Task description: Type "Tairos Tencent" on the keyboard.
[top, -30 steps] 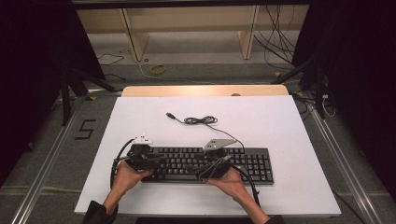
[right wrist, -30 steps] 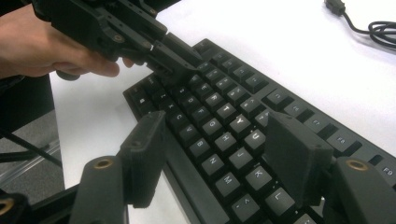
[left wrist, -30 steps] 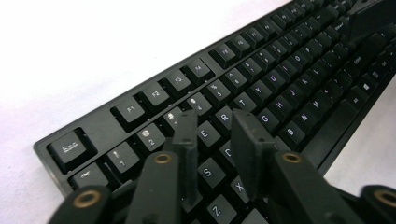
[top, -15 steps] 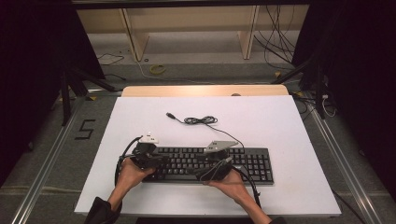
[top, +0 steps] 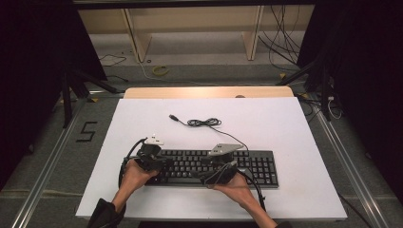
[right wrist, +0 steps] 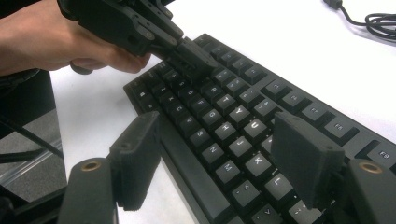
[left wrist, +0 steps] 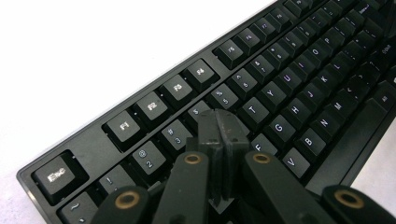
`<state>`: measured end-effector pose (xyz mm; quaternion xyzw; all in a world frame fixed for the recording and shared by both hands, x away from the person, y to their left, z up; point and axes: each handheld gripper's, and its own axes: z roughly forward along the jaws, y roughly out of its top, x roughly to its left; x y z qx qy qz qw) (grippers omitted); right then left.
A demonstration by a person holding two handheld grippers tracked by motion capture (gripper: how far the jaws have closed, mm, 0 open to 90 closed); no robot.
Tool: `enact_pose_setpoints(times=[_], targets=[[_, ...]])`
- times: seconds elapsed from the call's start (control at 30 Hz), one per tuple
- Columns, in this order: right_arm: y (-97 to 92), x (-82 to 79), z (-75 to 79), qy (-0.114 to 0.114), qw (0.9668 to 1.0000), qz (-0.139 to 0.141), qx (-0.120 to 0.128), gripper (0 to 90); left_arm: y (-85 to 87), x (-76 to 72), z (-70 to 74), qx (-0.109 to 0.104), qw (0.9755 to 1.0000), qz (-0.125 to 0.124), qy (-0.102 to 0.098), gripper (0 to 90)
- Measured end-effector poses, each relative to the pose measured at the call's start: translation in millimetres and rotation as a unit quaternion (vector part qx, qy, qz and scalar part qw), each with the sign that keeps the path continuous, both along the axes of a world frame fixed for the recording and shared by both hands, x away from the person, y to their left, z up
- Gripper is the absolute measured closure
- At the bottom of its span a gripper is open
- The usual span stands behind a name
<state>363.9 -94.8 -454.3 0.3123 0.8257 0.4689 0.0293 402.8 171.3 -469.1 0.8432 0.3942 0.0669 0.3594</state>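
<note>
1. High view: black keyboard [top: 209,167] lies flat near your edge of the white counter [top: 285,128], long side across it. Its cable [top: 204,122] runs back to a loose coil behind it. Your left tongs [top: 159,164] sit over the keyboard's left end, your right tongs [top: 214,176] at its front edge near the middle.
2. Left gripper view: your left tongs [left wrist: 219,128] are pressed together, nothing between the jaws, having just finished closing. Tips rest at the number row, around the 4 key, next to key 5 [left wrist: 224,96]. Esc key [left wrist: 58,175] is at lower left.
3. Right gripper view: your right tongs [right wrist: 219,161] stand wide apart, having just been opening. One jaw hangs off the keyboard's front edge, the other over the keys; pads touch nothing I can make out. Farther off, your left hand [right wrist: 42,37] holds the left tongs tip-down on the upper letter rows.
</note>
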Motion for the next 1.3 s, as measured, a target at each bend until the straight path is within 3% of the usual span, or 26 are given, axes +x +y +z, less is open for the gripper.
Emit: enact_pose_setpoints(times=[0.13, 0.47, 1.07, 1.3], targets=[[0.1, 0.2, -0.3, -0.001, 1.0000, 0.000, -0.001, 34.0, -1.3, 0.4, -3.4, 0.007, 1.0000, -0.001, 0.004, 89.1], [0.3, 0.0, -0.5, -0.004, 1.0000, -0.002, -0.004, 35.7, -0.6, -1.4, -1.1, -0.003, 1.0000, 0.004, -0.003, 88.5], [0.8, 0.3, -0.9, -0.006, 1.0000, -0.001, -0.007, 52.0, 7.0, -11.8, 14.8, -0.057, 0.9983, 0.009, -0.005, 55.0], [2.3, 0.6, -0.8, -0.007, 0.9999, 0.000, -0.015, 60.2, 13.1, -15.8, 17.4, -0.066, 0.9977, 0.014, -0.011, 44.8]])
